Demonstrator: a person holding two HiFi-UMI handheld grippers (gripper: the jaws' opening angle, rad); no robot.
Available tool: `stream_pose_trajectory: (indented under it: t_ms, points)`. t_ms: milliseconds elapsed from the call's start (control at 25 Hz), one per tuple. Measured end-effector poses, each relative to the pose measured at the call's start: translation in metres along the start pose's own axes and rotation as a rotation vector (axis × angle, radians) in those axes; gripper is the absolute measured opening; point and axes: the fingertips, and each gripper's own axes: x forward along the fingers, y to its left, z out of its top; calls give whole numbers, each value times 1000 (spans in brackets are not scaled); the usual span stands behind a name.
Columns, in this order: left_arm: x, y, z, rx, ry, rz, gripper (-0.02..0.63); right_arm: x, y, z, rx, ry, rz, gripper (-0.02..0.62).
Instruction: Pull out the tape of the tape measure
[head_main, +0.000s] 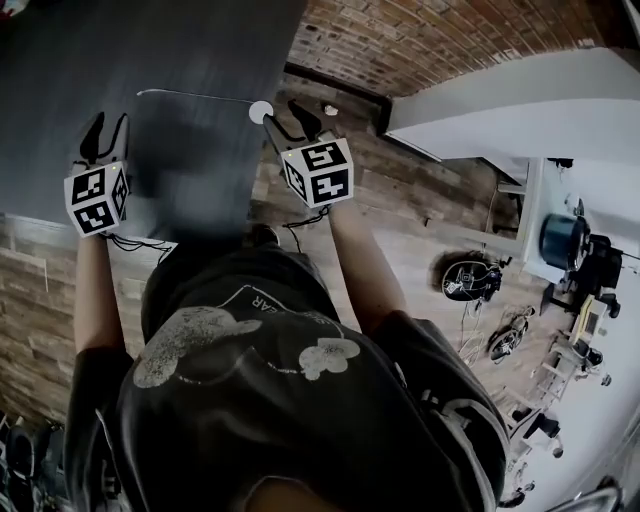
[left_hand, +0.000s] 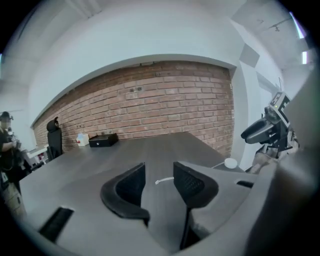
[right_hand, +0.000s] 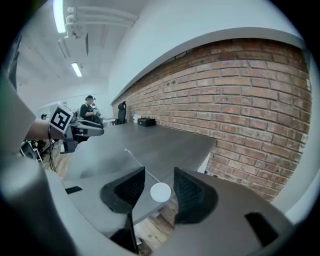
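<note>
A small round white tape measure case (head_main: 260, 112) lies at the right edge of the dark table (head_main: 180, 50). Its thin tape (head_main: 195, 97) runs out leftwards across the tabletop. My right gripper (head_main: 284, 113) hovers just right of the case, open. In the right gripper view the case (right_hand: 160, 192) shows between the jaws, clear of both pads, and the tape (right_hand: 140, 166) stretches away from it. My left gripper (head_main: 108, 125) is over the table near the tape's free end, open and holding nothing. In the left gripper view that tape end (left_hand: 164, 180) lies on the table beyond the jaws.
A black box (left_hand: 103, 140) and a small white item (left_hand: 82, 139) sit at the table's far end by the brick wall (left_hand: 165, 100). A person (left_hand: 7, 150) stands at the far left. Wooden floor (head_main: 400, 200) and assorted gear (head_main: 470, 280) lie to the right.
</note>
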Motion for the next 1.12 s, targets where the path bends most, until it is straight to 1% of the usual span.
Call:
stream_pose_trajectory:
  t_ms: [120, 240, 320, 360, 440, 520, 600, 800, 920, 1120]
  points:
    - [-29, -13, 12, -29, -40, 45, 162, -18, 1, 10, -17, -34, 42, 162]
    - [-54, -29, 22, -50, -75, 78, 154, -35, -2, 19, -32, -65, 69, 121]
    - [-68, -40, 28, -66, -98, 100, 128, -49, -6, 27, -43, -85, 81, 91]
    - [-75, -46, 30, -75, -108, 112, 108, -56, -7, 30, -51, -98, 88, 70]
    - [-90, -59, 33, -91, -124, 135, 72, -72, -9, 36, -68, -126, 108, 47]
    - [-104, -73, 31, -107, -134, 156, 39, -88, -11, 38, -81, -149, 131, 37]
    - [-117, -89, 26, -128, -135, 160, 12, -99, -13, 37, -96, -156, 150, 32]
    - [-145, -127, 10, -199, -98, 145, 8, -113, -10, 20, -141, -126, 204, 31]
    - [-160, -138, 1, -196, -73, 151, 8, -116, 3, 11, -152, -118, 245, 31]
    - [-181, -141, -10, -199, -61, 164, 8, -120, 26, 8, -158, -138, 290, 31]
